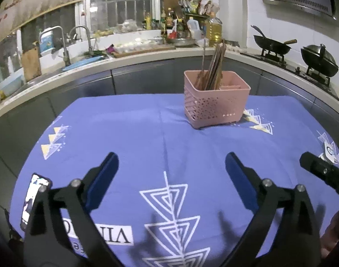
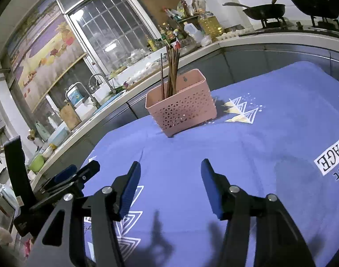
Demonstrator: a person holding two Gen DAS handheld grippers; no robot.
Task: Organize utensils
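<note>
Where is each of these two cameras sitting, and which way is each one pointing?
Left wrist: on the left gripper, looking along its open, empty fingers across the blue tablecloth to the pink basket.
Right wrist: on the right gripper, tilted, facing that basket; left gripper at left edge.
Shared: basket, chopsticks, cloth, kitchen counter.

Lit evenly from overhead, with soft finger shadows on the blue cloth (image 1: 129, 133). Sharp at centre, bowed and black-vignetted at the edges; dim beyond the window (image 2: 107, 31).
</note>
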